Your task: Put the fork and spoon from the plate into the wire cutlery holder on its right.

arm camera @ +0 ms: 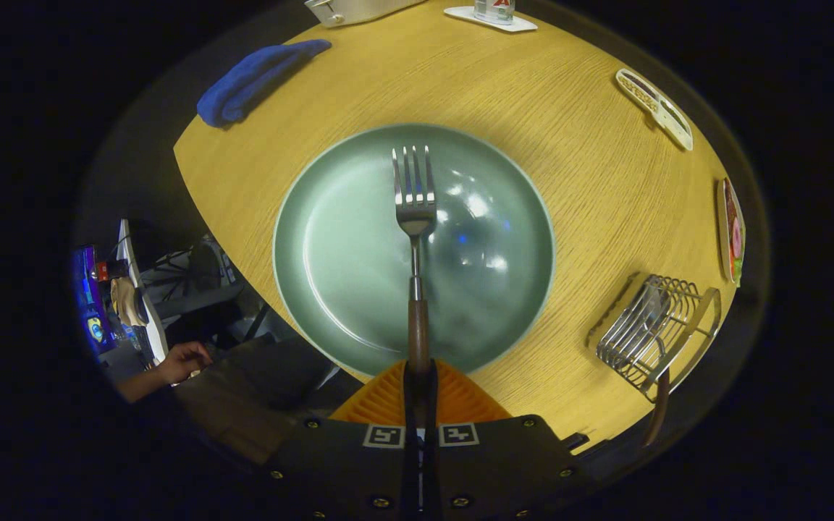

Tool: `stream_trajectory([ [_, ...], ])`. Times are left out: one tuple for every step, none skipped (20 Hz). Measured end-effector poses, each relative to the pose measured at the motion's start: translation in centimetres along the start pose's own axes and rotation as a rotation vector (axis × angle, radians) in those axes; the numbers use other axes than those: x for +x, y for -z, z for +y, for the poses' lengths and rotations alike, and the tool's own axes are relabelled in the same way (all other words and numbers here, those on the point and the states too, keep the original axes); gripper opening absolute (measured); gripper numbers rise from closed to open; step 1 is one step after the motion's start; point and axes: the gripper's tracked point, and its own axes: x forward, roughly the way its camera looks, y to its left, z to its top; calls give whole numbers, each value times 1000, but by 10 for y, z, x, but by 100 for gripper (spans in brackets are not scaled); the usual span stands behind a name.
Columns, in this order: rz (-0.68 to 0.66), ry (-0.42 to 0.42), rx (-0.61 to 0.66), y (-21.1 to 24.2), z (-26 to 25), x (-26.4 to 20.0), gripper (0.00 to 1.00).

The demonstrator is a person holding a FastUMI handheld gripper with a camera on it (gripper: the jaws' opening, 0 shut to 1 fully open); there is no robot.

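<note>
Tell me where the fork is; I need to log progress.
The fork is clamped by its wooden handle in the gripper, held above the green plate, with the wire cutlery holder off to the right.

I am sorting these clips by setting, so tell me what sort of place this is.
Probably a mock dining table: a round green ceramic plate on a light wooden tabletop, a wire cutlery holder beside it, and the fingers shut on a wooden-handled metal fork.

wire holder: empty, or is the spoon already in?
Spoon already in. The wire cutlery holder to the plate's right holds a spoon, wooden handle poking out. The gripper is shut on the fork.
</note>
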Motion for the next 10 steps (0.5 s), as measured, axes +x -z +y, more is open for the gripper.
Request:
stream_trajectory([
  [0, 1, -6, 0, -4, -8, 3],
  [10, 5, -17, 3, -9, -17, 3],
  [29, 11, -33, 10, -15, -26, 3],
  [48, 14, -44, 16, -22, -37, 3],
  [66, 20, -52, 23, -28, -46, 3],
  [91, 32, -65, 31, -36, -56, 3],
  [112, 48, -81, 41, -46, -67, 3],
  [133, 69, -94, 50, -57, -77, 3],
  [142, 91, -92, 58, -65, -87, 3],
  [144, 98, -78, 65, -73, -95, 3],
])
